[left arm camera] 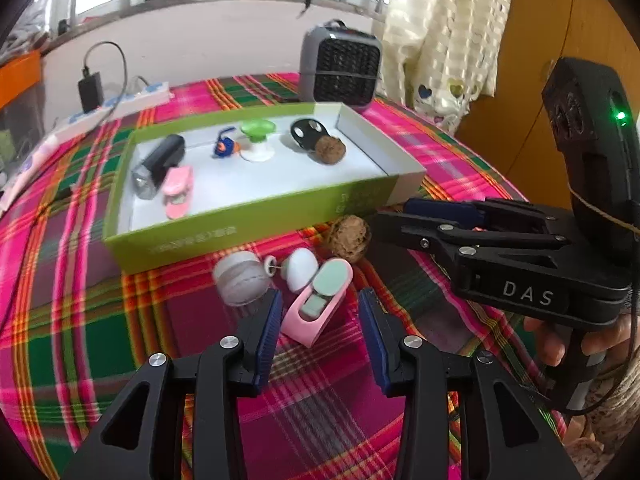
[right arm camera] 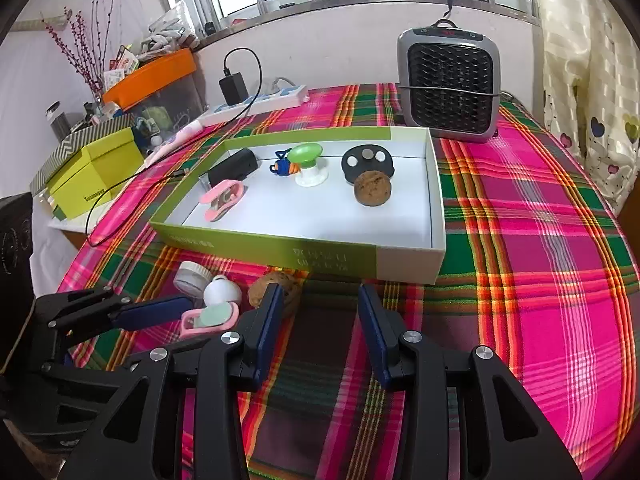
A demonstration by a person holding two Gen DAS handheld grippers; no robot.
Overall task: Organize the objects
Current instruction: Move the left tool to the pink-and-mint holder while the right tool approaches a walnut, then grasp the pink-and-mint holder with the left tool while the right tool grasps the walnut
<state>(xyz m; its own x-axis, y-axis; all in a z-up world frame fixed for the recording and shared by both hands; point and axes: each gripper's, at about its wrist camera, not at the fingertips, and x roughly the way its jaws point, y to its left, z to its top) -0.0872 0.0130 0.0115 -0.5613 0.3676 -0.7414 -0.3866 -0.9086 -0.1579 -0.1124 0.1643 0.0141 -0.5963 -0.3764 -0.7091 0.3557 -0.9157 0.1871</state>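
Note:
A green box (left arm camera: 240,226) with a white floor holds a black flashlight (left arm camera: 160,164), a pink clip (left arm camera: 178,192), a blue toy (left arm camera: 224,146), a green-topped suction cup (left arm camera: 258,140), a black disc (left arm camera: 306,132) and a walnut (left arm camera: 330,150). In front of the box lie a white jar (left arm camera: 240,282), a white egg shape (left arm camera: 300,268), a second pink clip (left arm camera: 316,300) and another walnut (left arm camera: 350,238). My left gripper (left arm camera: 320,316) is open, its tips on either side of that second clip without touching it. My right gripper (right arm camera: 320,308) is open over bare cloth, with the loose walnut (right arm camera: 276,290) just past its left finger.
A grey fan heater (right arm camera: 450,84) stands behind the box. A power strip with a black charger (right arm camera: 234,84) and cable lies at the back left, with a yellow-green box (right arm camera: 96,172) off the table's left edge. Plaid cloth (right arm camera: 540,240) stretches right of the box.

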